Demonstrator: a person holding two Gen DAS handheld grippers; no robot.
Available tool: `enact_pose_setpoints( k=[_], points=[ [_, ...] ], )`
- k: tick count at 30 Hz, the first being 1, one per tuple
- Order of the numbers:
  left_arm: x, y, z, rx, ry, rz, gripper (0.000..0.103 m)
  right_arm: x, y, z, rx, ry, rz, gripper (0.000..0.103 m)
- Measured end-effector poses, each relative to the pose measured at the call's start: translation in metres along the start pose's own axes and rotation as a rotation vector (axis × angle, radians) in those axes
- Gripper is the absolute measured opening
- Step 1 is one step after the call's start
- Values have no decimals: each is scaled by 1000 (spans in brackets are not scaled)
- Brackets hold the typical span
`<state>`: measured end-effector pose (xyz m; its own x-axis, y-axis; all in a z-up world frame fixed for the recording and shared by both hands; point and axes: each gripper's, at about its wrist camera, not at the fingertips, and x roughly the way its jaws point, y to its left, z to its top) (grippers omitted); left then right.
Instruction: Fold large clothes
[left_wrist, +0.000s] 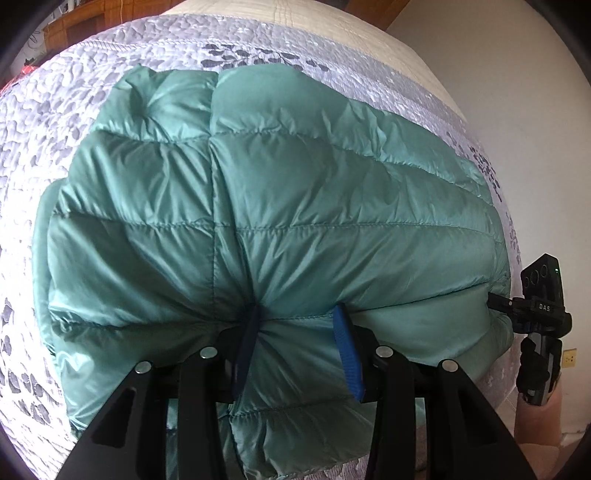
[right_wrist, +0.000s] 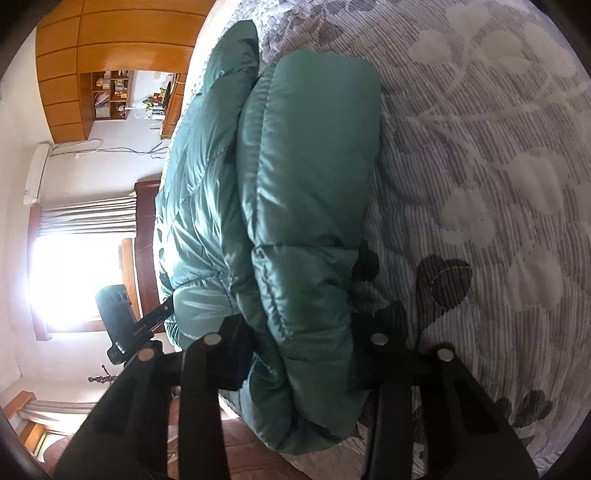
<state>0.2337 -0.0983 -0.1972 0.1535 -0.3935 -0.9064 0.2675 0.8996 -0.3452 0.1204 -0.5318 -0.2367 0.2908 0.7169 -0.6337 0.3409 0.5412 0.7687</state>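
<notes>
A teal quilted puffer jacket (left_wrist: 258, 206) lies bunched on a bed with a grey-and-white floral quilt (left_wrist: 110, 74). My left gripper (left_wrist: 299, 325) is shut on the jacket's near edge; its blue pads (left_wrist: 345, 354) pinch a puckered fold of fabric. My right gripper (right_wrist: 299, 332) is shut on a thick folded roll of the same jacket (right_wrist: 306, 184), at the bed's edge; its fingertips are buried in the fabric. The right gripper also shows in the left wrist view (left_wrist: 535, 314) at the jacket's right end. The left gripper shows in the right wrist view (right_wrist: 136, 325).
The quilt (right_wrist: 480, 166) spreads to the right of the jacket. A white wall (left_wrist: 498, 74) lies beyond the bed's right side. A wooden cabinet with shelves (right_wrist: 110, 74), an air conditioner (right_wrist: 35, 173) and a bright curtained window (right_wrist: 74, 266) stand across the room.
</notes>
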Motion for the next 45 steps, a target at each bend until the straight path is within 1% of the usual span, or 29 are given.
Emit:
enact_pose_setpoints(
  k=[4, 12, 15, 19, 22, 23, 26, 27, 29, 32, 35, 36, 39, 40, 42, 45],
  points=[
    [2, 2, -1, 1, 0, -10, 42, 3, 5, 1, -14, 7, -38, 32],
    [4, 12, -3, 4, -18, -35, 42, 1, 4, 6, 19, 7, -25, 30],
    [4, 13, -5, 4, -22, -39, 42, -2, 10, 5, 18, 0, -55, 28],
    [3, 15, -4, 6, -17, -44, 42, -5, 25, 3, 17, -11, -86, 22],
    [2, 16, -1, 13, -1, -43, 41, -15, 51, 1, -27, -38, -144, 17],
    [1, 15, 0, 13, 5, -43, 41, -17, 55, -1, -39, -43, -159, 17],
    [-10, 18, 7, -8, 19, -41, 41, -26, 87, -5, -97, -68, -223, 16],
    [-15, 18, 8, -13, 15, -39, 41, -30, 101, -7, -121, -79, -251, 16],
    [-36, 18, 7, 5, -24, -60, 41, -35, 120, -9, -158, -92, -283, 16],
    [-60, 23, 7, 25, -48, -39, 41, -39, 157, -14, -232, -104, -359, 16],
    [-72, 32, 8, 22, -48, -36, 41, -38, 184, -15, -298, -111, -447, 16],
    [-72, 36, 8, 19, -36, -26, 42, -35, 200, -17, -334, -115, -478, 16],
    [-58, 41, 6, 0, 17, 3, 41, -27, 232, -23, -412, -122, -501, 16],
    [-54, 44, 4, -14, 31, 6, 41, -26, 236, -28, -431, -121, -505, 16],
    [-42, 57, 2, -55, 61, -28, 41, -17, 253, -31, -489, -114, -501, 16],
    [-39, 63, 5, -95, 58, -72, 40, 0, 270, -40, -563, -89, -491, 17]
  ],
)
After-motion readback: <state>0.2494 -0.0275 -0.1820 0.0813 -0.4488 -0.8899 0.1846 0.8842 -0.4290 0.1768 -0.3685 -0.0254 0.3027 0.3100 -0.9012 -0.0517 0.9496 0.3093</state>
